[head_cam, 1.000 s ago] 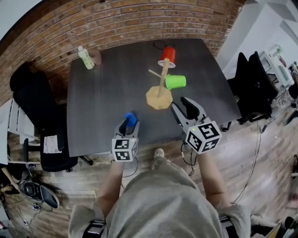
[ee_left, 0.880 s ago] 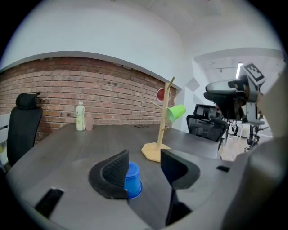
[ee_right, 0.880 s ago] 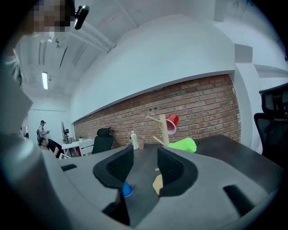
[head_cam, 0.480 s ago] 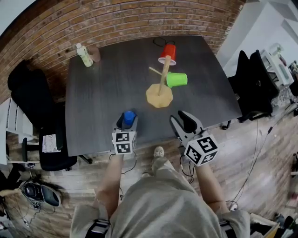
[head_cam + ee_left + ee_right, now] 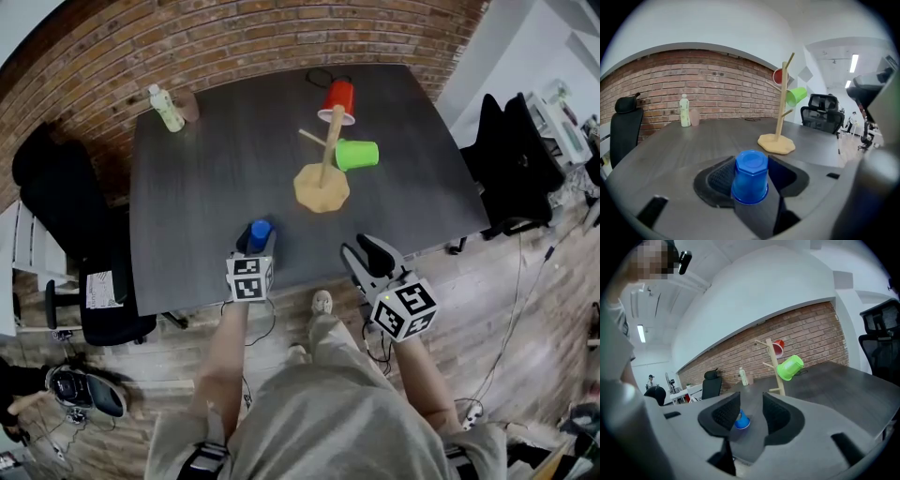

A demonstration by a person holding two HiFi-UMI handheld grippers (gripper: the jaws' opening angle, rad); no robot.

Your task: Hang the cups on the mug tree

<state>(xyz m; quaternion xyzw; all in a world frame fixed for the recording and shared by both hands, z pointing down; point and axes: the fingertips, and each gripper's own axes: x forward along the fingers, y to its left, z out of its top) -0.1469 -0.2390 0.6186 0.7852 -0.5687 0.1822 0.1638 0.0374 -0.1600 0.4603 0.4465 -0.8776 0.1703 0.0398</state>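
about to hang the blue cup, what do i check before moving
1. Blue cup clamped in left tongs: ok.
2. Free peg on mug tree: ok, it is bare.
3. Cup mouth turned toward peg: not ok, it faces the table.
4. Red cup and green cup hanging clear of that peg: ok.
5. Right tongs empty, jaws apart: ok.
6. Table between cup and tree bare: ok.

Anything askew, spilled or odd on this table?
Nothing stands out. The red cup and green cup hang on the upright mug tree; the blue cup sits upside down between the jaws of the left claw.
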